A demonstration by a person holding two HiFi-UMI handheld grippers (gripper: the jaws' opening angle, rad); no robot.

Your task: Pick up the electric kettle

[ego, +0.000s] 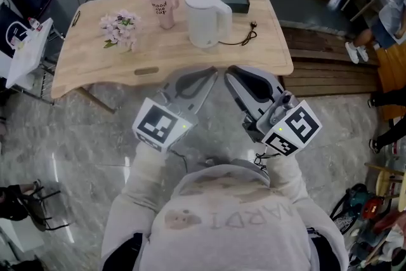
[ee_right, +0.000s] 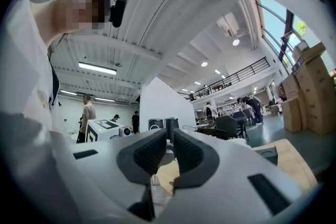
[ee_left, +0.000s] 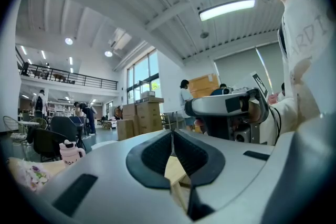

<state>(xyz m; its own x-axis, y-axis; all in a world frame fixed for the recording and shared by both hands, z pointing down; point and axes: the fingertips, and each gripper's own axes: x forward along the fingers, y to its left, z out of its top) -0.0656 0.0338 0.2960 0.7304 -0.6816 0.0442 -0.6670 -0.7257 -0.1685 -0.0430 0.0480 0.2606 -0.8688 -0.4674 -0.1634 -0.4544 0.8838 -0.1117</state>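
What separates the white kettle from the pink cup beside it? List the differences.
Colour: the kettle is white, while the cup is pink with dark print.
Size: the kettle is wider and bulkier than the slim cup.
Extras: a black cord lies by the kettle, and the cup has none.
Both stand upright on the wooden table, with nothing touching them.

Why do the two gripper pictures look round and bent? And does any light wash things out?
Left gripper view: fisheye lens, so black corners and curved beams; the ceiling lamp glares white. Right gripper view: same bending; the windows are overbright. Head view: even light, the electric kettle sharp, pale reflections on the glossy floor.
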